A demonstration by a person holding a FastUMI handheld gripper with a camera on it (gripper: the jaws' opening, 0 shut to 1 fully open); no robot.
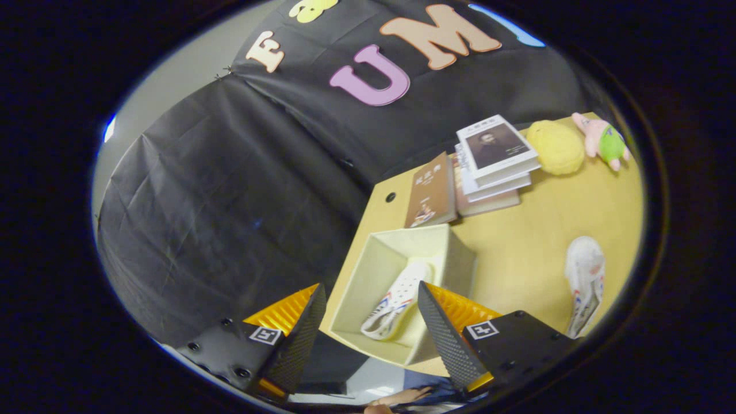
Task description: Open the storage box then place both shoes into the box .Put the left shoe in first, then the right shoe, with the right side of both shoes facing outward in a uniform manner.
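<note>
The cream storage box [451, 253] stands open on the wooden table [535, 247], just ahead of my fingers. One white shoe [397, 302] with coloured side markings lies inside the box, on its side, seen between my fingers. The other white shoe [585, 284] lies on the table to the right of the box, beyond my right finger [445, 333]. My gripper [371, 293] is open and holds nothing, hovering above the near side of the box. The left finger [302, 336] hangs past the table's edge.
A stack of books [494, 164] and a brown book [431, 192] leaning on it stand behind the box. A yellow plush ball [555, 146] and a pink plush toy [601, 141] sit at the far corner. A hand [402, 397] shows below the fingers.
</note>
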